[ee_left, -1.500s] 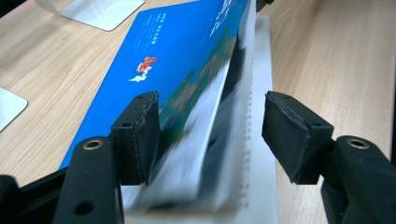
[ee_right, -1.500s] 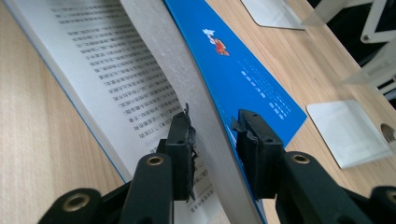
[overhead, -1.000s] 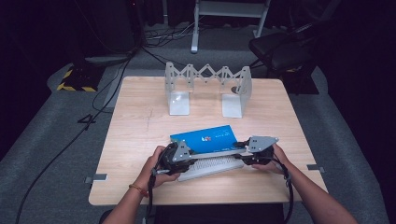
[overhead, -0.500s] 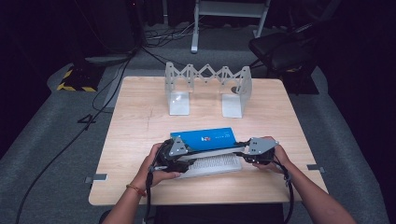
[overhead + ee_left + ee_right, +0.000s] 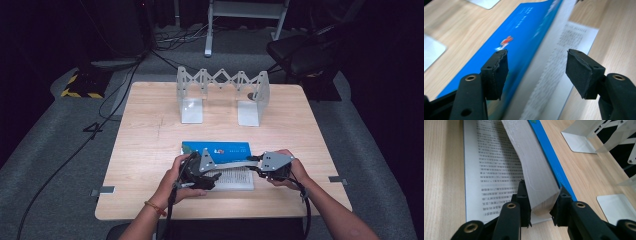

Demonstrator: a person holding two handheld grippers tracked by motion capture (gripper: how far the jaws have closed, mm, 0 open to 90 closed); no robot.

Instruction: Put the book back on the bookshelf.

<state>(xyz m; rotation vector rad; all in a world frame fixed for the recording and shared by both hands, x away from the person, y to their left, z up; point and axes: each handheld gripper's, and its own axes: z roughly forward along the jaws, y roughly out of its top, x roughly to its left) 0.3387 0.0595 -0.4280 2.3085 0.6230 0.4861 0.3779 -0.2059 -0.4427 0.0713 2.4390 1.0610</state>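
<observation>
Right gripper view: we've got the right gripper (image 5: 541, 205) clamped on the book (image 5: 536, 170)'s page block to close it; left gripper (image 5: 536, 75) released, jaws just opened.

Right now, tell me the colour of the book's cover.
Bright blue, with a small red-and-white mark, on the book; the left gripper view shows it best.

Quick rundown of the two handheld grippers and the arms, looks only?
Both grippers, left gripper and right gripper, are black, each topped by a grey three-cornered plate with small dark holes. Jaws are black arms with brass-ringed holes and worn black foam pads. A black cable trails back from each. Forearms are bare of sleeves; the left wrist wears an orange band.
</observation>
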